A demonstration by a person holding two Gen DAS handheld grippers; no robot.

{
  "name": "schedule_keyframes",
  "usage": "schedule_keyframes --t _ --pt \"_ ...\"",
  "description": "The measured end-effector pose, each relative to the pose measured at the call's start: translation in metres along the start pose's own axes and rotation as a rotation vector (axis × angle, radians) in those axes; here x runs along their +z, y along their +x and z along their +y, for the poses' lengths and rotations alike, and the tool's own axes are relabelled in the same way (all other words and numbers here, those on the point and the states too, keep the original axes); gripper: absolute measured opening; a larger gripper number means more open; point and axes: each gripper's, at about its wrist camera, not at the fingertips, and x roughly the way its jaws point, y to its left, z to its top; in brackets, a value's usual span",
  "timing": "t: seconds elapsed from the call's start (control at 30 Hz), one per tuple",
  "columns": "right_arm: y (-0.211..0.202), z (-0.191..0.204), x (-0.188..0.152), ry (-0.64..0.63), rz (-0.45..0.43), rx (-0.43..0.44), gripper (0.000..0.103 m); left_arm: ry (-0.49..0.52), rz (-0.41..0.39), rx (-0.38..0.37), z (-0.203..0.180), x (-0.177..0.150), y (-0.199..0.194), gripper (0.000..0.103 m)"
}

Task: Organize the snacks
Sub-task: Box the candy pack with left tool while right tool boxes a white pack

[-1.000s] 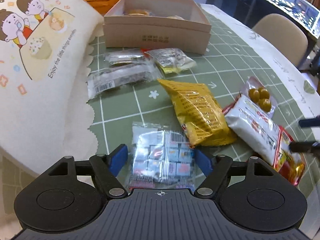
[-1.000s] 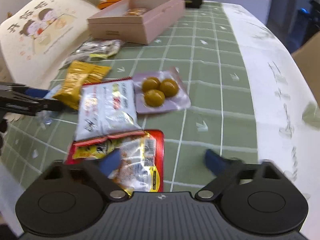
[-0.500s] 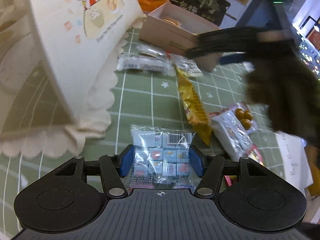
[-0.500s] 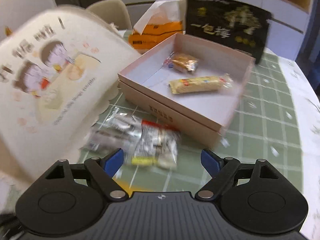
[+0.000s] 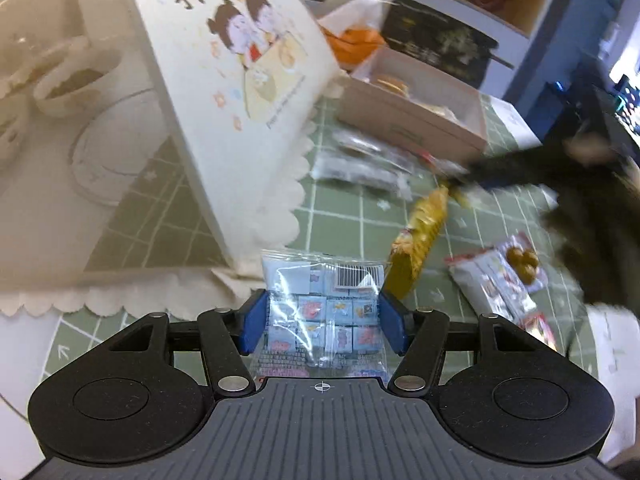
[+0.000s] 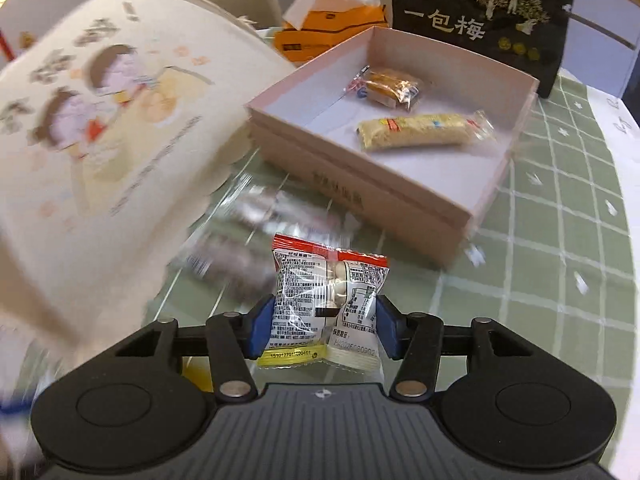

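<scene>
My left gripper (image 5: 322, 320) is shut on a clear bag of small blue wrapped candies (image 5: 324, 312), held above the green checked tablecloth (image 5: 352, 216). My right gripper (image 6: 324, 330) is shut on a clear nut packet with a red top (image 6: 326, 300), held in front of the open pink box (image 6: 400, 196). The box holds a long yellow bar (image 6: 420, 134) and a small orange snack (image 6: 390, 86). It also shows in the left wrist view (image 5: 416, 116). A yellow packet (image 5: 420, 236), a white-red packet (image 5: 492, 284) and a packet of brown balls (image 5: 522, 260) lie on the cloth.
A large cream cartoon-printed cover (image 5: 240, 92) stands at the left, also in the right wrist view (image 6: 100, 152). An orange tissue box (image 6: 332, 32) and a black bag (image 6: 480, 24) stand behind the box. Blurred clear packets (image 6: 260, 232) lie by the box. The right arm (image 5: 560, 184) crosses the left view.
My right gripper has closed on the nut packet and lifted it off the cloth. My left gripper has risen and swung left with the candy bag.
</scene>
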Motion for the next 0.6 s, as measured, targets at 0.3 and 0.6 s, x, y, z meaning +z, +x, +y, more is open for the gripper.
schedule_keyframes --t 0.3,0.6 --pt "-0.085 -0.005 -0.072 -0.137 -0.053 -0.114 0.053 0.121 -0.061 -0.229 -0.039 0.018 -0.024 0.065" --pt "-0.140 -0.005 -0.093 -0.113 -0.154 -0.105 0.053 0.272 -0.196 -0.297 -0.088 0.098 -0.055 0.065"
